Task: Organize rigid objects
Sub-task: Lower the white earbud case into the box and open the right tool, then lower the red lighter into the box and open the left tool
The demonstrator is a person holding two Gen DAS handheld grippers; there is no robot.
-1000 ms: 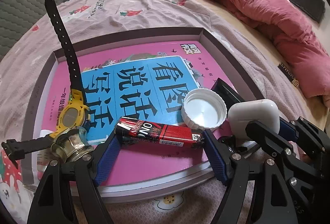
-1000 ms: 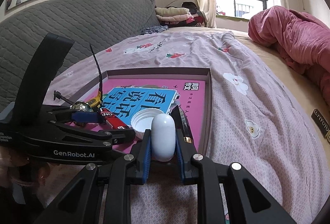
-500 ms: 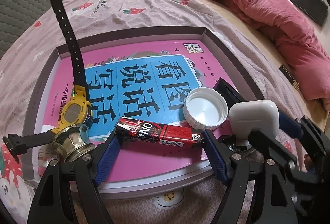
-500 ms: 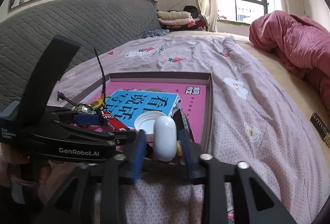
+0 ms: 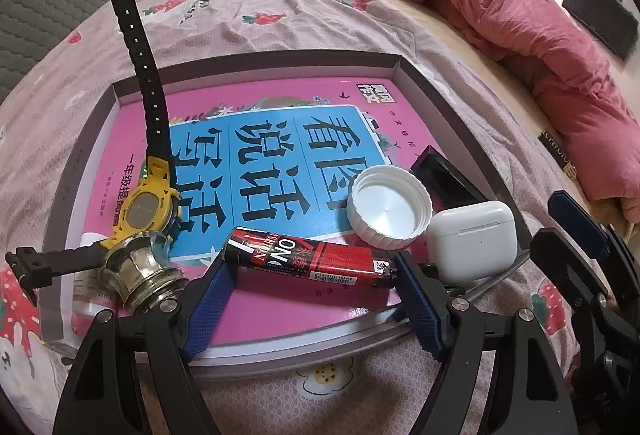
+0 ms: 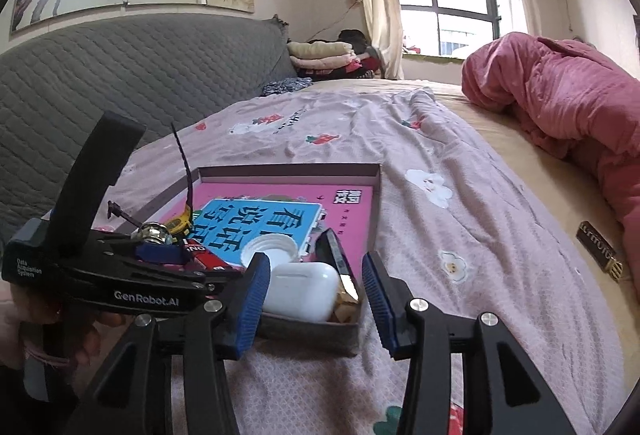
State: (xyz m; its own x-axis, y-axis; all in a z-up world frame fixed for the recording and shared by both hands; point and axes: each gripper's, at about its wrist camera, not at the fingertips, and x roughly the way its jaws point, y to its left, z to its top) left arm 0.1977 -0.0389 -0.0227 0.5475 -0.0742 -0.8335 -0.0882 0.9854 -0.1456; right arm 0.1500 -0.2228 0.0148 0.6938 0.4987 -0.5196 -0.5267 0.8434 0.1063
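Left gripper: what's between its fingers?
The red tube, lying crosswise between the left gripper's fingers in the tray; left wrist view shows it.

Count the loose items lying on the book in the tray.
6: watch at left, brass knob before it, red tube between the left jaws, white cap, black case behind it, earbud case at right. More may be hidden.

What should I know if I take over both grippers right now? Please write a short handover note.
Left gripper: fingers around the red tube, lengthwise, inside the tray.
Right gripper: open, empty, just in front of the white earbud case.
In the tray, on the pink book: earbud case, white cap, yellow watch, brass knob, a black object.
Done: earbud case placed.
Left: release the tube, withdraw both grippers.
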